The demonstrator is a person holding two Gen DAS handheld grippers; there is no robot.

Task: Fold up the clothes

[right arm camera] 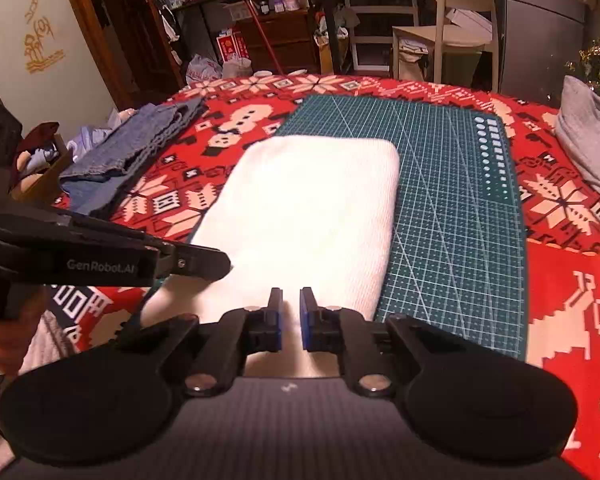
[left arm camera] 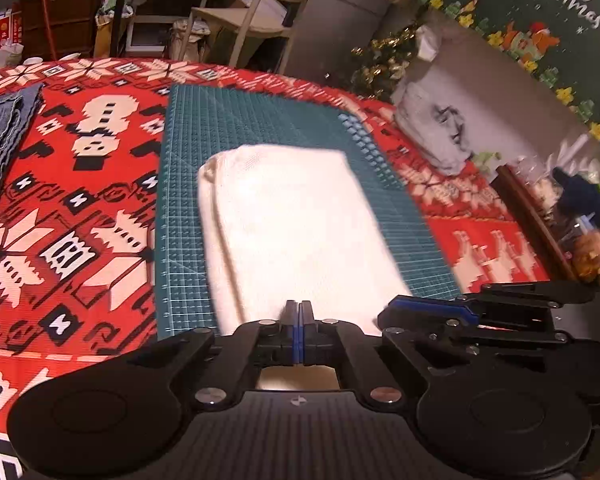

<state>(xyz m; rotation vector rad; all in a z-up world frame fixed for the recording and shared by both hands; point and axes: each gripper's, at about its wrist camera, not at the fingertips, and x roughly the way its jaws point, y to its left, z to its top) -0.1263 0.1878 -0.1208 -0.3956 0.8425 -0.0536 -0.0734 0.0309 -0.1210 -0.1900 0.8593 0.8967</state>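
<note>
The white garment [left arm camera: 296, 236], folded into a long strip, lay in the middle of the left wrist view on a green cutting mat [left arm camera: 260, 120], which sat on the table [left arm camera: 80, 200] under its red patterned cloth. At the lower centre we saw the left tongs [left arm camera: 299, 312] pressed together, pad against pad, at the strip's near end; whether any cloth was caught between them we could not tell. The right tongs [left arm camera: 420, 310] reached in from the lower right, beside that same near end. Folded denim [left arm camera: 0, 136] lay at the left edge of the frame, and a grey garment [left arm camera: 436, 128] sat crumpled at the upper right.

In the right wrist view the white garment [right arm camera: 312, 216] again filled the centre, lying partly on the mat [right arm camera: 452, 200] and partly on the red cloth to its left. The right tongs [right arm camera: 290, 308] at the lower centre stood slightly apart over the near end, with white cloth showing in the gap; we could not tell if the pads pressed on it. The left tongs [right arm camera: 220, 262] came in from the left edge. Denim [right arm camera: 140, 140] lay at the upper left, the grey garment [right arm camera: 592, 140] at the right edge.
</note>
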